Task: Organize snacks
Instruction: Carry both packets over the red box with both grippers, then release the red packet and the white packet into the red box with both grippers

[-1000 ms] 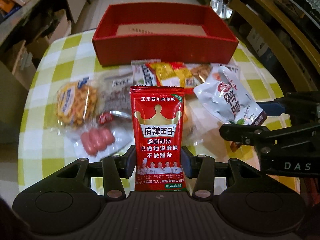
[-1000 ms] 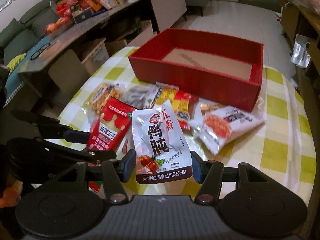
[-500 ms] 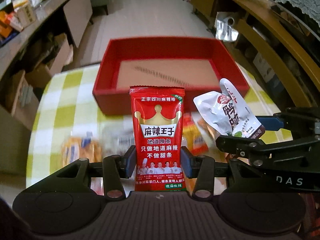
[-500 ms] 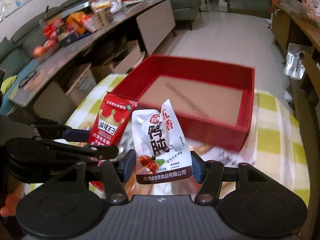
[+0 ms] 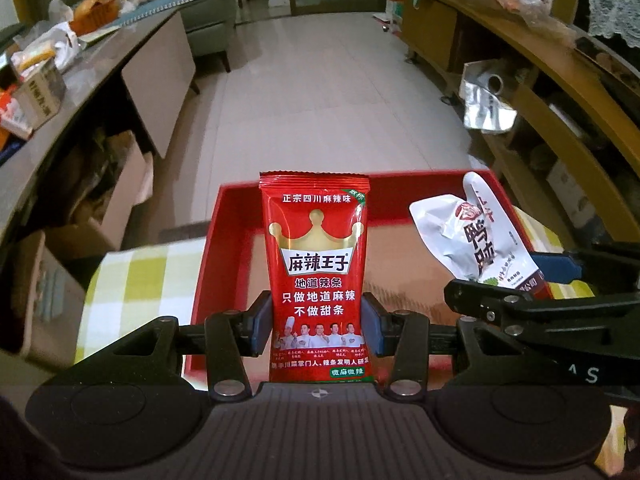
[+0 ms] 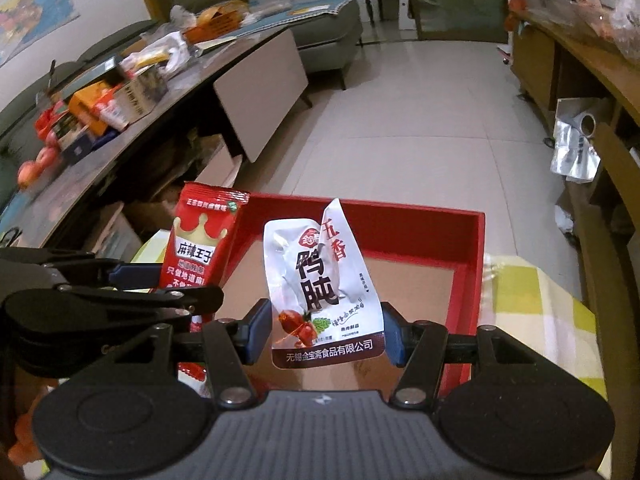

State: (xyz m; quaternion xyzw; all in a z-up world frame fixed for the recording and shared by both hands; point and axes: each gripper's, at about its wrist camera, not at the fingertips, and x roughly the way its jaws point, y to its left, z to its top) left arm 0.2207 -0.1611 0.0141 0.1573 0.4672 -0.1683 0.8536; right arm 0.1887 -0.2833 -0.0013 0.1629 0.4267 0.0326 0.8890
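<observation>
My left gripper (image 5: 317,330) is shut on a red spicy-strip packet (image 5: 316,264) and holds it upright over the near left part of the red box (image 5: 208,264). My right gripper (image 6: 326,334) is shut on a white duck-gizzard packet (image 6: 320,280) and holds it upright over the box (image 6: 472,264), whose brown floor shows bare. The white packet also shows in the left wrist view (image 5: 476,244), to the right of the red one. The red packet shows in the right wrist view (image 6: 198,248), to the left.
The box sits on a table with a yellow-and-white checked cloth (image 5: 136,276). A cluttered low cabinet (image 6: 120,92) runs along the left. A wooden shelf unit (image 5: 560,92) stands at the right. Tiled floor lies beyond the table.
Both grippers have lifted and moved forward with their packets, from above the snack pile to over the red box. The loose snacks on the cloth have dropped out of view.
</observation>
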